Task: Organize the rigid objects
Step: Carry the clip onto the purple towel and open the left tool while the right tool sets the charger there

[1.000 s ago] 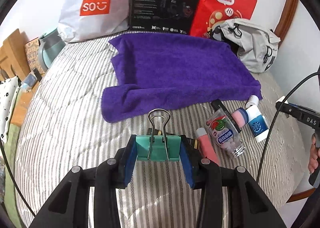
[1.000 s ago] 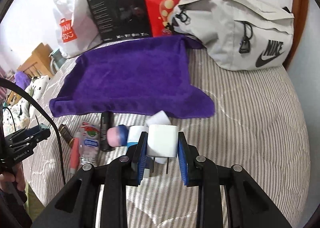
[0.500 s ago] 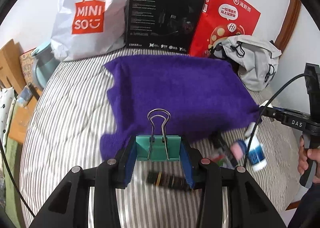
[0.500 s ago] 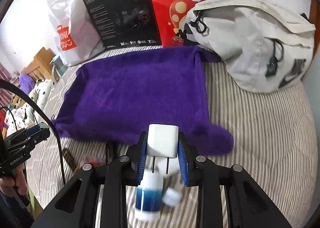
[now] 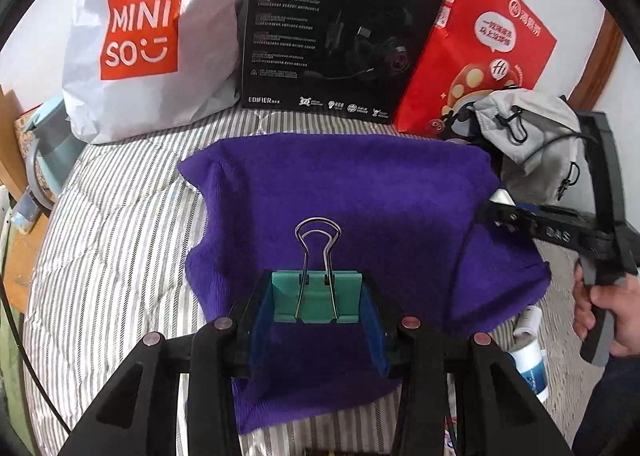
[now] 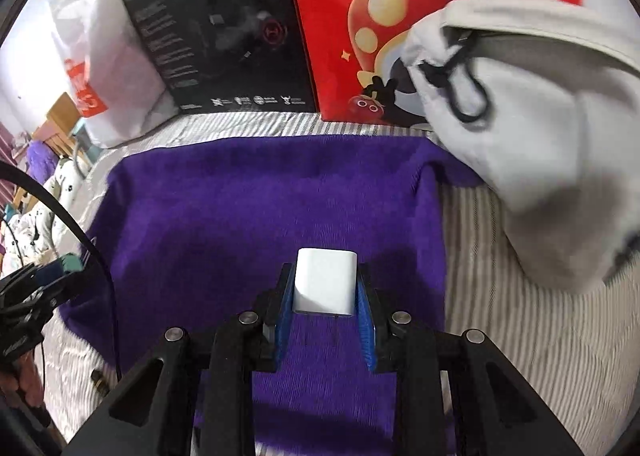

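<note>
Two grippers hang over the soft purple towel [image 5: 360, 191]. Left gripper [image 5: 317, 298] pinches a green metal binder clip [image 5: 316, 296]; right gripper [image 6: 325, 288] pinches a white plastic charger block [image 6: 325, 282]. Much towel ahead lies bare.

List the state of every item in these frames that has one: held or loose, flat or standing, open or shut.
Left gripper: shut on the green metal binder clip.
Right gripper: shut on the white plastic plug charger, prongs pointing back.
Purple towel: spread on the striped bed, empty.
Black headset box: standing, closed.
Grey fabric bag: slumped beside the towel.
</note>
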A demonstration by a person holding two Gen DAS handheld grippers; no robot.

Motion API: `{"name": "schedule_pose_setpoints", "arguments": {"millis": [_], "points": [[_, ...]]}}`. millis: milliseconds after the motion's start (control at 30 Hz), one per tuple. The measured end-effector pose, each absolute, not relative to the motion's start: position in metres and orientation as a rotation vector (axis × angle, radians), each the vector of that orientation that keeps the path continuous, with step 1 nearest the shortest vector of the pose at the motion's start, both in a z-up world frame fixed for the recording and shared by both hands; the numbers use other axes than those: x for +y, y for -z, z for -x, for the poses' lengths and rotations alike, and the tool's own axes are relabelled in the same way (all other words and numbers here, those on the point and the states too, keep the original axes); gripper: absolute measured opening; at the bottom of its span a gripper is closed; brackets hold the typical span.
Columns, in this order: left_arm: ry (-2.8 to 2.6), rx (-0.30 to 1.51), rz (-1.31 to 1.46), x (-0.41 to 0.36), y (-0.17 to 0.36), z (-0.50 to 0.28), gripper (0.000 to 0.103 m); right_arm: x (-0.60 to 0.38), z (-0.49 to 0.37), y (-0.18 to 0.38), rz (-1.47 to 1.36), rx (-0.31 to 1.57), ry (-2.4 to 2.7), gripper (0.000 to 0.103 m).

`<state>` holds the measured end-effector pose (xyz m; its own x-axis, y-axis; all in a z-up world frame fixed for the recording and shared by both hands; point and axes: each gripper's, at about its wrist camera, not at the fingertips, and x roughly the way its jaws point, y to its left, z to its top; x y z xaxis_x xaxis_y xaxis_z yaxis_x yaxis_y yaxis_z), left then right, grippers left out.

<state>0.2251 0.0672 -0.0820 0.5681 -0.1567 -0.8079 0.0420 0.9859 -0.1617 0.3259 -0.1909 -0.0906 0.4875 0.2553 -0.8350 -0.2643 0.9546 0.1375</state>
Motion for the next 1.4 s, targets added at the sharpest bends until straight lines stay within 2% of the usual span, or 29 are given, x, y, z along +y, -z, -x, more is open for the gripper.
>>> {"name": "schedule_pose_setpoints", "arguments": {"millis": [367, 533, 700, 833, 1167, 1267, 1333, 1400], "points": [[0.110, 0.980, 0.133, 0.072, 0.094, -0.262, 0.039, -0.173, -0.372, 0.113, 0.075, 1.051, -0.276, 0.029], [0.094, 0.983, 0.138, 0.074, 0.100, -0.280, 0.039, -0.170, -0.368, 0.111, 0.089, 1.055, -0.306, 0.043], [0.093, 0.990, 0.138, 0.072, 0.105, -0.300, 0.039, -0.174, -0.351, 0.100, 0.081, 1.058, -0.287, 0.043], [0.079, 1.015, 0.121, 0.068, 0.114, -0.316, 0.039, -0.182, -0.325, 0.084, 0.071, 1.041, -0.303, 0.048], [0.050, 1.045, 0.026, 0.055, 0.120, -0.318, 0.040, -0.199, -0.266, 0.065, 0.054, 1.016, -0.335, 0.049], [0.037, 1.049, -0.007, 0.049, 0.124, -0.316, 0.046, -0.205, -0.252, 0.061, 0.054, 1.017, -0.329, 0.049], [0.042, 1.058, -0.016, 0.045, 0.125, -0.311, 0.061, -0.208, -0.246, 0.060, 0.052, 1.016, -0.319, 0.049], [0.034, 1.062, -0.033, 0.042, 0.126, -0.305, 0.063, -0.213, -0.236, 0.058, 0.046, 1.010, -0.316, 0.049]]}}
